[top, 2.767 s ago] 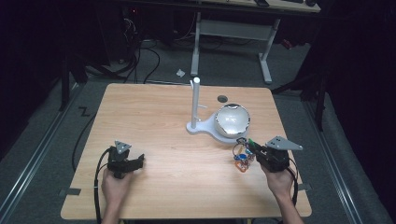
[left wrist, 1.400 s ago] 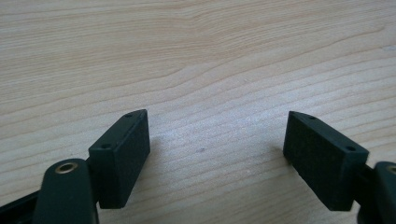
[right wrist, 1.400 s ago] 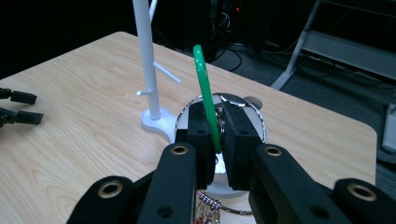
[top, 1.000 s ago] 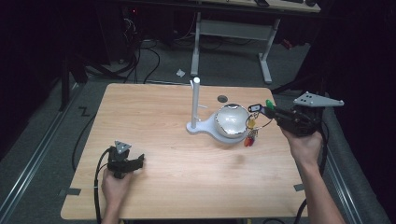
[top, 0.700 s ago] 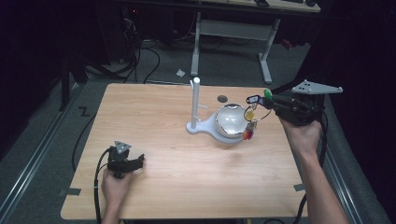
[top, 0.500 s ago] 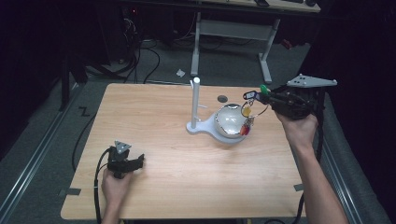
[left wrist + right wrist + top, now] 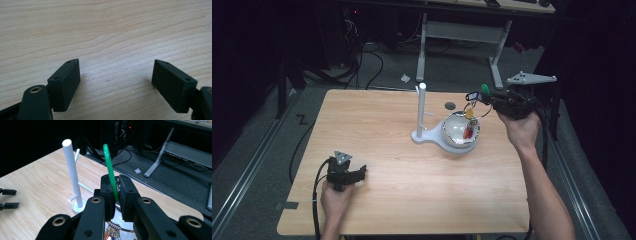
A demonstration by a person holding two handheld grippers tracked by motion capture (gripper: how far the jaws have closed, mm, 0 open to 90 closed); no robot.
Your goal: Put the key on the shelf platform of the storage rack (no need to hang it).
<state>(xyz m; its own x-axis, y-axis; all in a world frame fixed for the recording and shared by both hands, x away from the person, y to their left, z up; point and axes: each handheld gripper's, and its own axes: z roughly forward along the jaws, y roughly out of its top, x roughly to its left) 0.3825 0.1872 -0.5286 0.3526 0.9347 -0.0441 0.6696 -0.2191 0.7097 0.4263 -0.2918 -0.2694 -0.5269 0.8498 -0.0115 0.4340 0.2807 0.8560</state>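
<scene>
Right gripper (image 7: 484, 95), held above the far right of the tabletop (image 7: 402, 200): its jaws are clenched on a flat green tag (image 7: 110, 170), which stands up between them and rises well past their tips in the right gripper view. A bunch of keys (image 7: 469, 122) hangs from the tag, straight below the jaw tips; in the high view a dark fob, a yellow piece and a red piece can be told apart, the lowest of them hanging inside the rim of the bowl (image 7: 452, 140). Whether the keys touch the bowl cannot be told. In the right gripper view a bead chain (image 7: 113, 228) shows just beneath the jaws.

Stand (image 7: 72, 175): a white upright post with short side pegs, on a round foot. It lies ahead of the right jaws and to their left, near but apart from them; its foot sits just beside the bowl.

Left gripper (image 7: 362, 172), at the near left of the tabletop, well apart from the stand and bowl: it rests low on the wood in the person's hand (image 7: 334, 197). Its jaws stand wide apart, released, with bare wood grain between and ahead of them in the left gripper view.
</scene>
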